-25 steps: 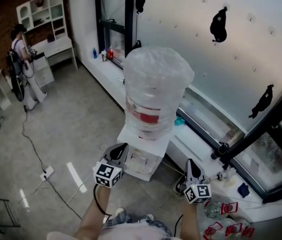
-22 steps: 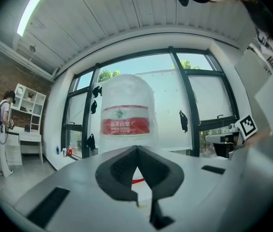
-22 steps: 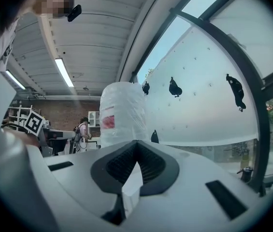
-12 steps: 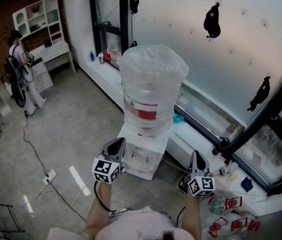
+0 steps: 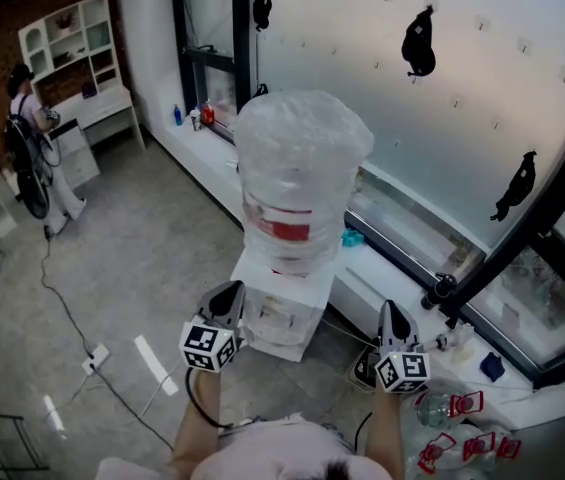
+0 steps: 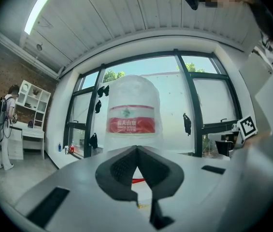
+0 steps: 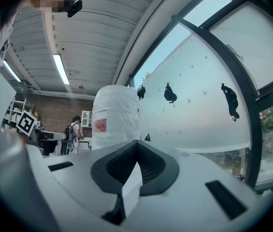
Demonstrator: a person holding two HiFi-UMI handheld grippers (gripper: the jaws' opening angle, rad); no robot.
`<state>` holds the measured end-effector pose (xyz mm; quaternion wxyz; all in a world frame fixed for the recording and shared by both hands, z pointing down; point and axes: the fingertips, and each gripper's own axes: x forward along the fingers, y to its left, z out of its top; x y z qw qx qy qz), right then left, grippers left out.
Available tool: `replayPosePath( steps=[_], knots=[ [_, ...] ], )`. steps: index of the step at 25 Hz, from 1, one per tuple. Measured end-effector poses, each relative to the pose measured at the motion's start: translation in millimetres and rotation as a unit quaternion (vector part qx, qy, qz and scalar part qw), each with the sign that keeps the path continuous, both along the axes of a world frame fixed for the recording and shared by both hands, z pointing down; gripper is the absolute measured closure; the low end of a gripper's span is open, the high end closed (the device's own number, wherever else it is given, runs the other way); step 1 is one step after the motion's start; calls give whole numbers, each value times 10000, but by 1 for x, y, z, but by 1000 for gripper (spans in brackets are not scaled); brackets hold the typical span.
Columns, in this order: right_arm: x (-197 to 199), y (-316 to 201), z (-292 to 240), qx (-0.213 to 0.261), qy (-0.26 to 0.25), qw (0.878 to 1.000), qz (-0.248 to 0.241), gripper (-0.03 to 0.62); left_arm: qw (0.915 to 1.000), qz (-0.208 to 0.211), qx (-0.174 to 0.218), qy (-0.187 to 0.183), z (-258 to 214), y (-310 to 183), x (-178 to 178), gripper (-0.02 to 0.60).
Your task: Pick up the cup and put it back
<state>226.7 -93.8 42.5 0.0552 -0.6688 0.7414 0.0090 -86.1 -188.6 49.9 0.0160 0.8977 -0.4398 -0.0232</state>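
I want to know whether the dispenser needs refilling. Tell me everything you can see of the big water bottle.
The water bottle is a large clear barrel, wrapped in a crinkled clear bag, with a red and white label band around its middle. It stands upright on the white dispenser beside the window ledge. Only the dispenser touches it. Its water level cannot be made out.
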Motion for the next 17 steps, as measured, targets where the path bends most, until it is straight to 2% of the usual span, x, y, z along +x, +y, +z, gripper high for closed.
replayPosePath(
  steps=[17],
  knots=[
    [2, 12, 9, -100, -86, 9999, -35, 579, 9999, -58, -33, 118, 3, 10, -2, 557]
  ],
)
